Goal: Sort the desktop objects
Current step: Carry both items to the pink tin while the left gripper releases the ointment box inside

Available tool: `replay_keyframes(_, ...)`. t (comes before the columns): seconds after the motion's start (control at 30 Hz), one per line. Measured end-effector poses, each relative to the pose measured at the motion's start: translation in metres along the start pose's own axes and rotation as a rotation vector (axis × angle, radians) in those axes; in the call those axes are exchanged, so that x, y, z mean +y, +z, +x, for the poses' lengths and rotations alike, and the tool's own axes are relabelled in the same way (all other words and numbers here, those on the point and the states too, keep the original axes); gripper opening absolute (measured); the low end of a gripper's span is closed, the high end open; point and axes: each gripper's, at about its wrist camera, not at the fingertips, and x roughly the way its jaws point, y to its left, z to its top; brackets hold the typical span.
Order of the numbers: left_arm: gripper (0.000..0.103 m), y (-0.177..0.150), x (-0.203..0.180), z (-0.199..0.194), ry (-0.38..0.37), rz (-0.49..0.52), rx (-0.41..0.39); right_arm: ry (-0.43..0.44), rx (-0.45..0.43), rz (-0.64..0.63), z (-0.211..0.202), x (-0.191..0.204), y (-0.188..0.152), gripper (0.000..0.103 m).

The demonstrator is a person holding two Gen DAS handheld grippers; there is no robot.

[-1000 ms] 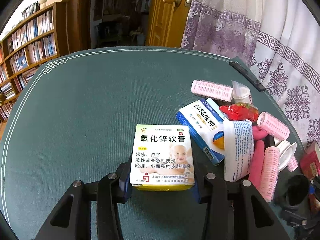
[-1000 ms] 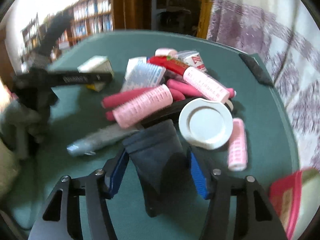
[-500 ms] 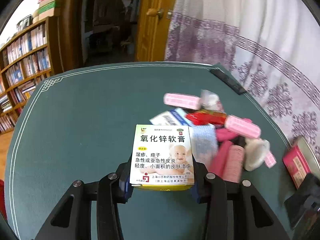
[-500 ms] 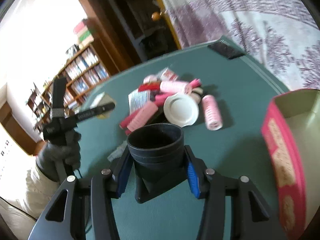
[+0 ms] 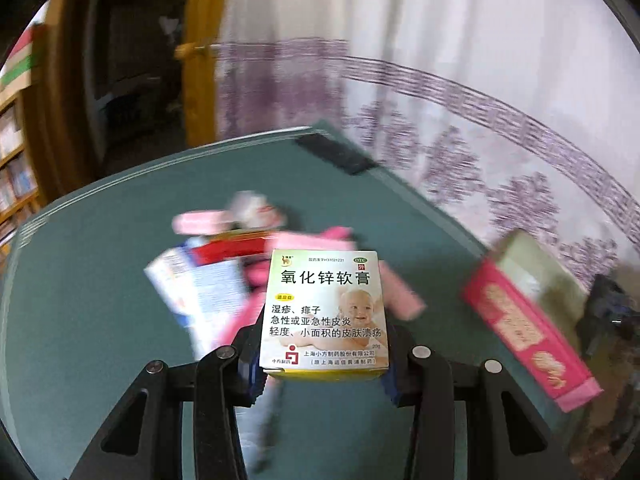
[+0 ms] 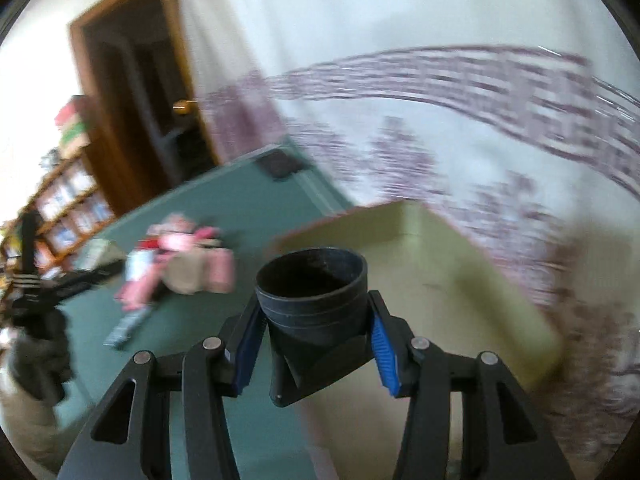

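My left gripper (image 5: 323,360) is shut on a white and yellow ointment box (image 5: 324,308) with a baby's picture, held above the green table (image 5: 100,280). Behind it lies a blurred pile of pink hair rollers, a red tube and medicine boxes (image 5: 224,272). My right gripper (image 6: 316,344) is shut on a black cup-shaped part (image 6: 312,292), mouth up, in front of the olive inside of an open pink box (image 6: 440,280). That pink box (image 5: 528,320) shows at the right in the left wrist view. The pile (image 6: 180,264) lies to the left.
A black flat object (image 5: 336,152) lies at the table's far edge. A white curtain with purple patterns (image 5: 480,100) hangs right behind the table. A wooden door (image 6: 132,120) and bookshelves (image 6: 68,208) stand at the left. A gloved hand (image 6: 36,340) holds the left gripper.
Both grippers rose and swung right with their loads. The pile slid left in both views. The pink box came into the left view and fills the space behind the black part in the right.
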Motion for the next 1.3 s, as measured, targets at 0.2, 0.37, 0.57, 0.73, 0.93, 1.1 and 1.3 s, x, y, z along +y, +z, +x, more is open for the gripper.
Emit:
replay_keyframes(0.2, 0.046, 0.011, -0.066, 0.016, -0.123, 0.078, 0.027, -0.130, 0.048, -0.021, 0.006, -0.035, -0.012, 0.053)
replay_keyframes(0.37, 0.046, 0.021, -0.118, 0.027, -0.177, 0.163, 0.033, -0.129, 0.065, -0.010, 0.006, -0.050, -0.015, 0.053)
replay_keyframes(0.57, 0.046, 0.030, -0.166, 0.043, -0.226, 0.228, 0.043, -0.124, 0.078, -0.010, 0.007, -0.055, -0.018, 0.053)
replay_keyframes(0.73, 0.046, 0.032, -0.191, 0.058, -0.250, 0.264, 0.065, -0.125, 0.076, -0.010, 0.007, -0.057, -0.018, 0.053)
replay_keyframes(0.93, 0.046, 0.031, -0.206, 0.076, -0.258, 0.280, 0.091, -0.129, 0.085, -0.009, 0.009, -0.058, -0.020, 0.053)
replay_keyframes(1.1, 0.046, 0.029, -0.211, 0.089, -0.261, 0.286, 0.111, -0.130, 0.089, -0.007, 0.011, -0.060, -0.019, 0.053)
replay_keyframes(1.3, 0.046, 0.027, -0.215, 0.100, -0.269, 0.296, 0.129, -0.133, 0.089, -0.011, 0.013, -0.061, -0.018, 0.053)
